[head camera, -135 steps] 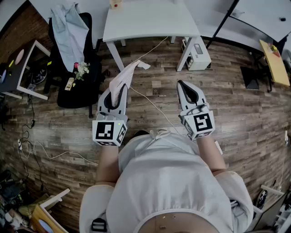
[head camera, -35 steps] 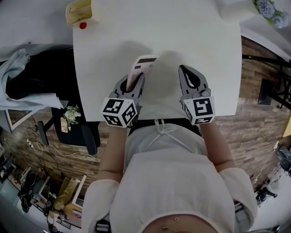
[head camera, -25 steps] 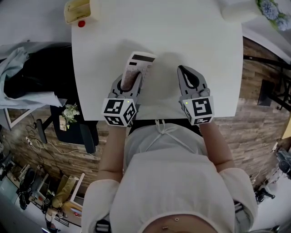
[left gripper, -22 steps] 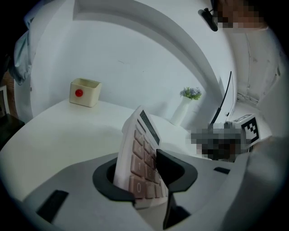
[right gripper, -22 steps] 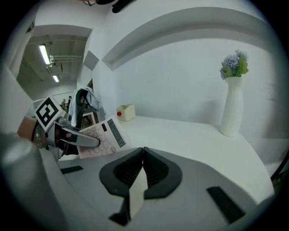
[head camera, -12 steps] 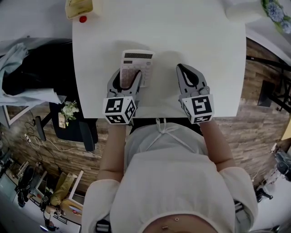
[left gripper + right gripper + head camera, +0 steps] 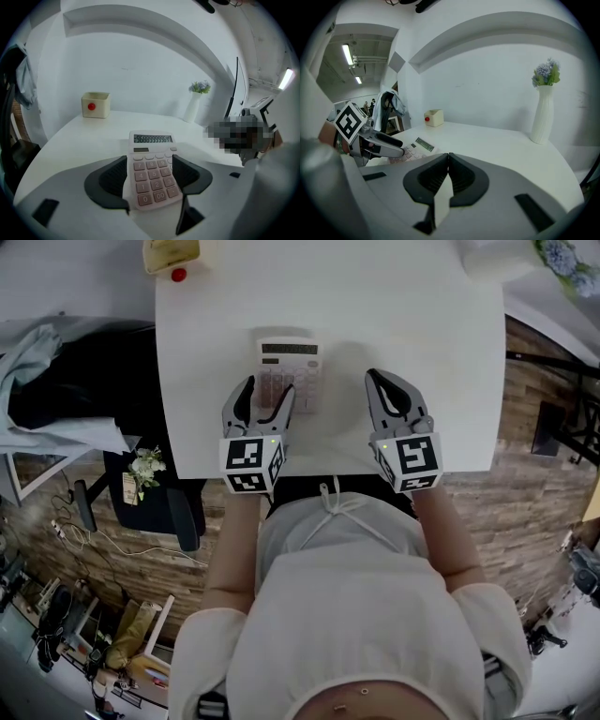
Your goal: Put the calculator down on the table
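Note:
A pale pink calculator lies flat on the white table, display end away from me. My left gripper is just behind it. Its jaws are opening, with the near end of the calculator lying between them. In the left gripper view the left gripper has its pads standing beside the calculator's edges, not pressing on them. My right gripper hovers over the table to the right, shut and empty. The right gripper shows its jaws closed together in its own view, with the calculator off to the left.
A small yellow box with a red knob sits at the table's far left corner. A white vase with flowers stands at the far right. A black chair draped with clothes is left of the table. The table's near edge runs under both grippers.
The calculator was held tilted up in the left gripper. It now lies flat on the table and the left jaws have spread apart. The right gripper stayed put.

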{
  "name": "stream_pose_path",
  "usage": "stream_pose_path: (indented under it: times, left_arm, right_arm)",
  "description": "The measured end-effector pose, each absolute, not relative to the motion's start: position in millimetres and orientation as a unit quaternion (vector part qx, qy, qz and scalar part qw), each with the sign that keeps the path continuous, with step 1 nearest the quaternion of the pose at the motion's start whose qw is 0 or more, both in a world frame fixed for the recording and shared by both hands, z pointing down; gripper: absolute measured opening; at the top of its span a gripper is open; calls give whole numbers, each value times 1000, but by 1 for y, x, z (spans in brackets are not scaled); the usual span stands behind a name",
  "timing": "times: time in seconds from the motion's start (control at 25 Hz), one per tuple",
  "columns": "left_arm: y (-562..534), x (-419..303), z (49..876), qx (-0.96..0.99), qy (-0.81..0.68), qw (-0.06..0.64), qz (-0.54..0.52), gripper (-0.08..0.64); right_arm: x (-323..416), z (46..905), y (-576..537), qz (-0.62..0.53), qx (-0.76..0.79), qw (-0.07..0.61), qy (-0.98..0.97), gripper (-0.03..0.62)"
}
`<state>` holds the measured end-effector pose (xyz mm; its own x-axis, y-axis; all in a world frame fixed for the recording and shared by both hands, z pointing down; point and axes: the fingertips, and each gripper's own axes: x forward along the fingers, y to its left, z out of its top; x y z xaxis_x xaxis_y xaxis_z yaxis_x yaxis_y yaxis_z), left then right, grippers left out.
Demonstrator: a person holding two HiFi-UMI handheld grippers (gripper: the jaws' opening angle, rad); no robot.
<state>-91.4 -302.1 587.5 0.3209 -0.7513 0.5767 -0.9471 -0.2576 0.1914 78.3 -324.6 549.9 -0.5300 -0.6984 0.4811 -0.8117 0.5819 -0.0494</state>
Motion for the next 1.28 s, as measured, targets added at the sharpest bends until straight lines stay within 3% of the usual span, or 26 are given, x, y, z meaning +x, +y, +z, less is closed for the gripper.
stream_pose_path:
  times: [0.36, 0.8, 1.28]
  left_arm:
    - [-288, -98, 517, 802, -540, 195, 165, 297]
    - [-266, -104, 402, 828, -541, 80, 121, 81]
    - [-252, -100, 330, 848, -524, 28, 75, 20]
  right_arm:
    - [76, 506, -303, 115, 466, 172, -860, 6]
    - [74, 422, -271, 35, 487, 127, -863, 5]
    - [83, 357, -266, 1, 500, 81, -862, 3]
